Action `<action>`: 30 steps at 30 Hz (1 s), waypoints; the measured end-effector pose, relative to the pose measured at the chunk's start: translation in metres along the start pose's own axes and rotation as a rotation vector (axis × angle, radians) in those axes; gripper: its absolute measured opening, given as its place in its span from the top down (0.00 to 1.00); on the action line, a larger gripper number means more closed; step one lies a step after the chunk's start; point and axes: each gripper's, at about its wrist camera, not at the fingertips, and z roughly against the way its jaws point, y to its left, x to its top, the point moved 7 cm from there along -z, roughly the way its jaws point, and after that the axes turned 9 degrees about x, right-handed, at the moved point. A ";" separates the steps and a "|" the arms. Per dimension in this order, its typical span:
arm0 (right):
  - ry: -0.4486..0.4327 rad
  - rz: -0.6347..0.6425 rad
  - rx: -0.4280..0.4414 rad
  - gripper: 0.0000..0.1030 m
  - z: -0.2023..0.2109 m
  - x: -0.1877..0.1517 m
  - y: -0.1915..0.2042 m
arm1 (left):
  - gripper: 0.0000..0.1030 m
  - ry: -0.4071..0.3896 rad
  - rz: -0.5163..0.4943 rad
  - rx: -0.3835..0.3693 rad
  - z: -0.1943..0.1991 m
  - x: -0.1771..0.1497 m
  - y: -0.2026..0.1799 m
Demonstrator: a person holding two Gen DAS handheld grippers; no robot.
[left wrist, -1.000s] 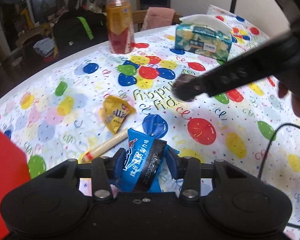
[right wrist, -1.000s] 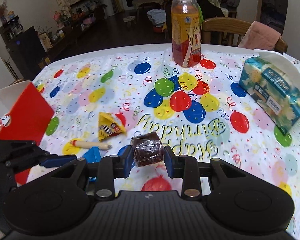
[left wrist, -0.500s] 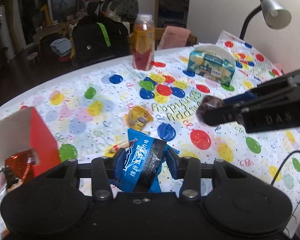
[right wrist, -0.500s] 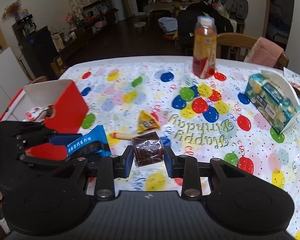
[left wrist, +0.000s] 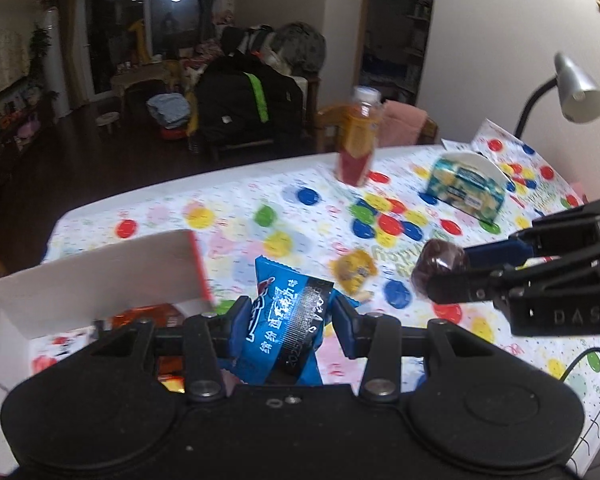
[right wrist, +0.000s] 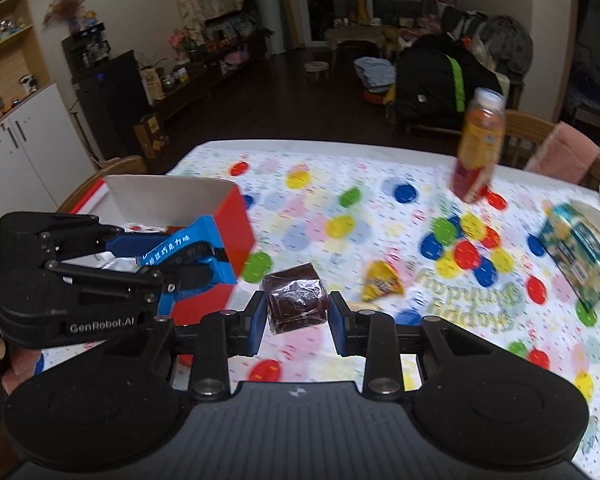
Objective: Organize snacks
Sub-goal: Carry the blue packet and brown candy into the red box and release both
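Both snacks gripped, red box (right wrist: 236,224) adjacent

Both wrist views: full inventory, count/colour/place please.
blue snack packet: 1, blue with black band, clamped in left gripper
brown wrapped snack: 1, dark brown in clear wrap, clamped in right gripper
yellow snack packet: 1, yellow, on tablecloth mid-table
red box: 1, red outside, white inside, open, left side of table, holds some packets
drink bottle: 1, orange and red, far side of table
tissue pack: 1, teal floral, right side
tablecloth: 1, white with coloured balloons
desk lamp: 1, silver, far right
left gripper: 1, black, blue pads
right gripper: 1, black, blue pads
hand: 1, behind left gripper
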 end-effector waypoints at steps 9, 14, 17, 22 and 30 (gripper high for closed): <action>-0.007 0.063 0.042 0.69 -0.030 0.024 0.062 | 0.60 -0.037 0.059 0.086 0.022 -0.002 0.077; 0.011 0.087 0.051 0.69 -0.055 0.035 0.089 | 0.60 -0.026 0.079 0.140 0.022 -0.011 0.122; 0.029 0.093 0.048 0.69 -0.071 0.041 0.101 | 0.60 -0.009 0.095 0.173 0.016 -0.017 0.147; 0.065 0.109 0.037 0.69 -0.099 0.047 0.116 | 0.60 0.024 0.127 0.216 0.003 -0.027 0.184; 0.133 0.138 0.021 0.69 -0.146 0.045 0.130 | 0.60 0.077 0.142 0.245 -0.021 -0.037 0.217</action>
